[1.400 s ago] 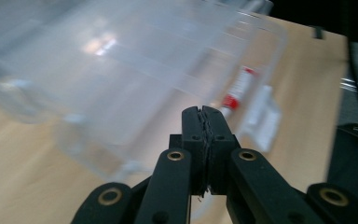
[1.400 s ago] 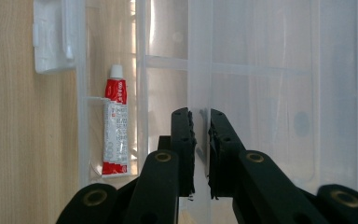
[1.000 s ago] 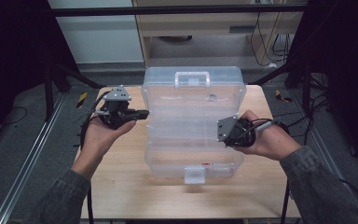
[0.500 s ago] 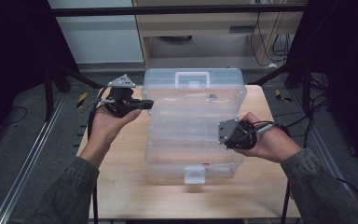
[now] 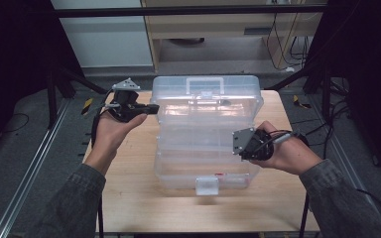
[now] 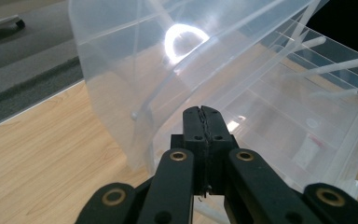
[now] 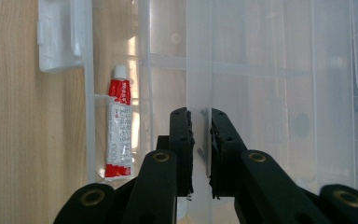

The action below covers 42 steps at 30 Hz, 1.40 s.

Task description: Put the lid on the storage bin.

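Latch: the box's white front latch (image 5: 207, 186) sits nearest me, at the near wall, unfastened as far as I can judge.
Right gripper: my right gripper (image 5: 241, 144) has its jaws narrowed onto the lid's right edge, with the thin plastic strip running up between them in the right gripper view.
Tube: a red-and-white tube (image 7: 118, 125) lies in a slim front compartment beside that edge.
Box: the clear plastic organizer box (image 5: 206, 134) stands mid-table on the wooden table (image 5: 129, 198), running from near me to the far edge, its lid (image 6: 158, 60) raised partway.
Left gripper: my left gripper (image 5: 151, 108) sits at the box's far left corner, jaws pressed together with no gap; whether they pinch the lid rim I cannot tell.
Handling: the box looks light, stiff yet flexing, smooth and slippery; I judge that thin walls could crack under a hard squeeze.
Hold: the lid's side rims seem best, gripped on both sides so it lifts evenly.
Room: bare wood lies left, right and in front; the carry handle (image 5: 202, 85) overhangs the far edge, so a push away risks a fall.
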Available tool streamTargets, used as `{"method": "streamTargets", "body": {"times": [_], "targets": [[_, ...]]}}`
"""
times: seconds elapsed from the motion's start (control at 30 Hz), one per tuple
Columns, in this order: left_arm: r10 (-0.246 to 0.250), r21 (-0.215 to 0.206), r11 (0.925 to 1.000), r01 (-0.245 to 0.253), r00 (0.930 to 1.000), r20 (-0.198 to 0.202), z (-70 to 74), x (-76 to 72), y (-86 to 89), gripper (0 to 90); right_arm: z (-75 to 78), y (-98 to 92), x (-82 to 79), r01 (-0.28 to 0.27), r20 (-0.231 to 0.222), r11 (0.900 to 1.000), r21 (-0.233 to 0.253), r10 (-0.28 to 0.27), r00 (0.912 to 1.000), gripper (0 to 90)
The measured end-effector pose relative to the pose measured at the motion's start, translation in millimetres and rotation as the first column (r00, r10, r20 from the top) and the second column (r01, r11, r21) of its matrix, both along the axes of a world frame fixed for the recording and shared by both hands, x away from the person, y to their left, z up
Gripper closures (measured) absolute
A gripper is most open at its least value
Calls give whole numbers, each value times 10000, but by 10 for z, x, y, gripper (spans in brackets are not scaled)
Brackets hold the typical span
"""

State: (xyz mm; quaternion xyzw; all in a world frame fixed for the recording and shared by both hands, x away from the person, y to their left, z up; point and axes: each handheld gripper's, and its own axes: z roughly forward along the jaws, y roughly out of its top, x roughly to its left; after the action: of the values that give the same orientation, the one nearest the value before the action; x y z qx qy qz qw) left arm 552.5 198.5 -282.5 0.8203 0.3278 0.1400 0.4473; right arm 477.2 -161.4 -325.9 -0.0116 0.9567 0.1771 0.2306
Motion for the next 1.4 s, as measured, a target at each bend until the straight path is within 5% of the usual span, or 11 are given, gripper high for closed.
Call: {"method": "streamTargets", "body": {"times": [0.6, 0.77, 0.83, 1.4], "targets": [[-37, -347, 9994, 34, 10000, -87, -121, -166, 67, 896, -59, -13, -67, -9, -89, 10000, 91, 10, 10000, 773], [-204, -401, 9990, 196, 9996, -175, -226, -260, 77, 896, -81, -22, -128, 351, -151, 9980, 529, -343, 9993, 576], [-308, -382, 9988, 302, 9994, -162, -258, -312, 92, 896, -75, -60, -202, 529, 21, 9909, 1240, -536, 9986, 446], [-636, -357, 9974, 628, 9977, -224, -390, -526, 124, 896, -113, -321, -414, 1780, 237, 9594, 2188, -1876, 9820, 279]]}}
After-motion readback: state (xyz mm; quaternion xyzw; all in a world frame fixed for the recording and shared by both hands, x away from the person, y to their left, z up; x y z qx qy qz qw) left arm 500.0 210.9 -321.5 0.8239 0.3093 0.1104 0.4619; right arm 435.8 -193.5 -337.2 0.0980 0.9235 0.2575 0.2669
